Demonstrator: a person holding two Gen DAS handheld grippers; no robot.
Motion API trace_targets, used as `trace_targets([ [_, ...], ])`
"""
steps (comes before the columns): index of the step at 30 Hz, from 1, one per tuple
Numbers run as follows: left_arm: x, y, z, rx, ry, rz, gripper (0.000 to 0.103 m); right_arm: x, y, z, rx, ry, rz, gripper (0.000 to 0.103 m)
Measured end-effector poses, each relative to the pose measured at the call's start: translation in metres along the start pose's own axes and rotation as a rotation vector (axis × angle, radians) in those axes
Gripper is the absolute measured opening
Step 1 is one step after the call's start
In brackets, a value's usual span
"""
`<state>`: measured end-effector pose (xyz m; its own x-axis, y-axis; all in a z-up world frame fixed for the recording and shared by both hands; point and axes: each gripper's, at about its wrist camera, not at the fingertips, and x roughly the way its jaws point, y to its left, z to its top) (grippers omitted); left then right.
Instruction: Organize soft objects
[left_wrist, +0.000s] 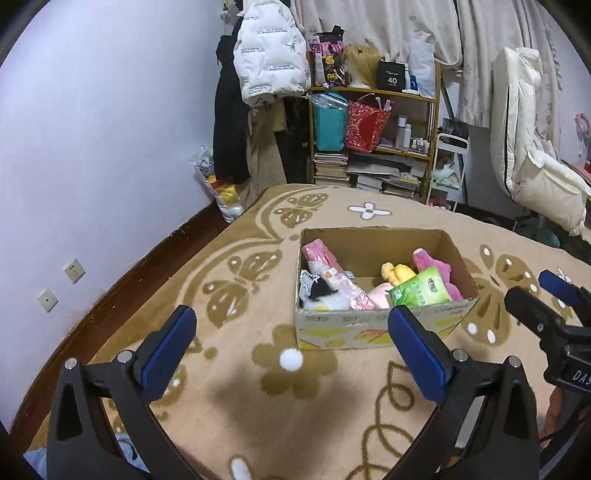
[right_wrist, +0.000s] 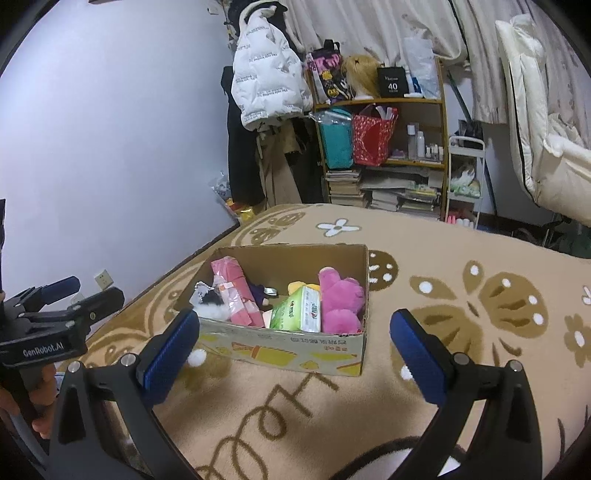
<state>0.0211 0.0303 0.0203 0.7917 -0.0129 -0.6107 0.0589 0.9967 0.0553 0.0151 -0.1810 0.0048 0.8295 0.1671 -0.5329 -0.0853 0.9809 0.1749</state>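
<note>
A cardboard box (left_wrist: 376, 328) (right_wrist: 280, 349) stands on the beige patterned blanket. It holds a green tissue pack (left_wrist: 421, 290) (right_wrist: 299, 308), a magenta plush (left_wrist: 437, 267) (right_wrist: 341, 299), a yellow plush (left_wrist: 397, 273), a pink packet (left_wrist: 332, 273) (right_wrist: 236, 291) and a black-and-white fluffy toy (left_wrist: 321, 295) (right_wrist: 212, 304). My left gripper (left_wrist: 291, 350) is open and empty, hovering before the box. My right gripper (right_wrist: 295, 349) is open and empty, also before the box. Each shows in the other's view: the right (left_wrist: 546, 295), the left (right_wrist: 74, 291).
A white pompom (left_wrist: 291, 359) (right_wrist: 196, 357) lies on the blanket (left_wrist: 258, 406) just in front of the box. A wall is on the left. A cluttered shelf (left_wrist: 373, 122), hanging coats (left_wrist: 269, 55) and a white chair (left_wrist: 528, 147) stand beyond the bed.
</note>
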Motion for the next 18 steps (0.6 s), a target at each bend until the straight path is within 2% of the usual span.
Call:
trace_targets([
  [11,-0.009,-0.013,-0.007,0.059,-0.006,0.011,0.103,-0.006,0.008,-0.01,-0.006,-0.004,0.001,0.103],
  [18,0.003,-0.018,-0.012,0.083,0.031,0.017,0.103,-0.002,0.007,-0.014,0.0,0.018,-0.004,0.103],
])
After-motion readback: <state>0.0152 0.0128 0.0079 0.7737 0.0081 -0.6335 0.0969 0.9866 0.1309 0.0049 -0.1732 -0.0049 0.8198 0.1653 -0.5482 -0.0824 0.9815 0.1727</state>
